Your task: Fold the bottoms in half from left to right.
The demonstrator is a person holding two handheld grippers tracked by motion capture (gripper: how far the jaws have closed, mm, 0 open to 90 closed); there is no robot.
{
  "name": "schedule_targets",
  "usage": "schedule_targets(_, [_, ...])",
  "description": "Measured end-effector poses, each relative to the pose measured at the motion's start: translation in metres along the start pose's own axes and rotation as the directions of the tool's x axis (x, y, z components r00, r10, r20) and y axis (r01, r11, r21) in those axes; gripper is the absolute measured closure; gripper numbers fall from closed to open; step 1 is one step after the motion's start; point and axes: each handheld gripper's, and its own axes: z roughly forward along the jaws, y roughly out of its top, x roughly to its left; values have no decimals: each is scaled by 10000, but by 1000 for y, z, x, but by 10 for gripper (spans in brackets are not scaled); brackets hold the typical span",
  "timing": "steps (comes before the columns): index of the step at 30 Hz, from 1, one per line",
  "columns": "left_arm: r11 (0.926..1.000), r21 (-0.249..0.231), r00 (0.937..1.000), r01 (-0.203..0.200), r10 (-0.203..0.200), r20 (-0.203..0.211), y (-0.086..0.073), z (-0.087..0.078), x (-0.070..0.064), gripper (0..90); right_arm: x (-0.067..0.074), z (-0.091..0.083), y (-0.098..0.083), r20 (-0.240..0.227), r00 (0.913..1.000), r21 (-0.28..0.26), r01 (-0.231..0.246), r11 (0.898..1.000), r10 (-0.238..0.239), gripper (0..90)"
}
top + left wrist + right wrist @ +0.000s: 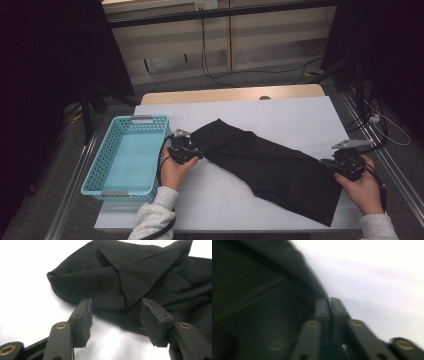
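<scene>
A black cloth (pixel 270 165) lies crumpled slantwise across the white table (pixel 280 112), from the middle left to the front right. My left gripper (pixel 197 151) rests at the cloth's left end. In the left gripper view this gripper (pixel 116 302) is open, with the folded cloth (pixel 125 272) just beyond its pads (pixel 86 315), which do not press on it. My right gripper (pixel 330 162) sits at the cloth's right edge. In the blurred right gripper view its jaws (pixel 329 300) stand together at the hem of the cloth (pixel 249 302).
A light blue plastic basket (pixel 142 119) with nothing in it stands at the table's left side, close to my left hand. Bare white table surface lies behind the cloth and in front of it near the person. Cables run on the floor beyond the table.
</scene>
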Motion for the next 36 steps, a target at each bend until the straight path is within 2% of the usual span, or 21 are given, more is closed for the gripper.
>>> schedule_targets(1, [10000, 10, 10000, -28, 27, 39, 0, 0, -1, 423, -1, 0, -1, 255, 9997, -35, -2, 10000, 3, 737])
schedule_targets(2, [10000, 15, 9999, -62, 62, 99, 0, 0, -1, 414, 0, -2, -2, 135, 9999, -159, 19, 9999, -17, 726])
schedule_targets(3, [9998, -186, 9999, 123, -121, 98, 0, 1, -2, 403, 0, -4, -3, -18, 10000, -332, -19, 9994, 18, 699])
schedule_targets(5, [9997, -205, 10000, -97, 97, -19, 1, 0, -2, 369, 2, -11, -2, 109, 9998, -601, -154, 9981, 161, 676])
schedule_targets(8, [9988, -212, 9991, -432, 433, 32, 1, 0, -2, 291, 5, -22, -2, -185, 9988, -907, -468, 9948, 453, 676])
schedule_targets(10, [9989, -250, 9991, -405, 408, 92, 0, 2, -3, 268, 7, -25, -4, -257, 9987, -942, -467, 9945, 445, 682])
schedule_targets(14, [9978, -85, 9976, -656, 658, 222, -1, 4, -5, 234, 7, -23, -13, 81, 9982, -391, -598, 9974, 601, 692])
schedule_targets(17, [9969, -4, 9965, -788, 788, 264, -1, 5, -6, 228, 2, -20, -22, 438, 9976, 141, -539, 9984, 532, 691])
schedule_targets(19, [9956, 65, 9954, -940, 938, 194, -1, 5, -6, 226, -1, -20, -25, 401, 9972, 39, -636, 9980, 634, 691])
schedule_targets(21, [9959, 17, 9957, -910, 909, 180, -1, 6, -7, 224, -2, -21, -26, 487, 9960, 65, -750, 9972, 746, 703])
schedule_targets(23, [9954, 59, 9953, -954, 953, 150, -1, 7, -7, 223, -2, -22, -26, 179, 9965, 151, -822, 9965, 820, 846])
schedule_targets(24, [9953, 76, 9952, -961, 959, 193, -1, 7, -7, 223, -2, -22, -26, -21, 9972, 176, -753, 9970, 753, 881])
schedule_targets(26, [9954, 61, 9952, -960, 958, 196, -1, 7, -7, 222, 0, -23, -24, 22, 9987, 320, -510, 9982, 510, 891])
schedule_targets(30, [9957, 9, 9956, -922, 922, 186, -1, 6, -6, 221, -3, -25, -24, -14, 9985, 479, -537, 9974, 539, 896])
schedule_targets(34, [9957, 24, 9955, -921, 920, 224, -1, 6, -6, 219, -13, -30, -27, -38, 9971, 490, -763, 9959, 766, 896])
schedule_targets(36, [9959, 12, 9958, -903, 902, 157, -1, 7, -6, 218, -16, -31, -29, 152, 9956, 610, -937, 9937, 929, 892])
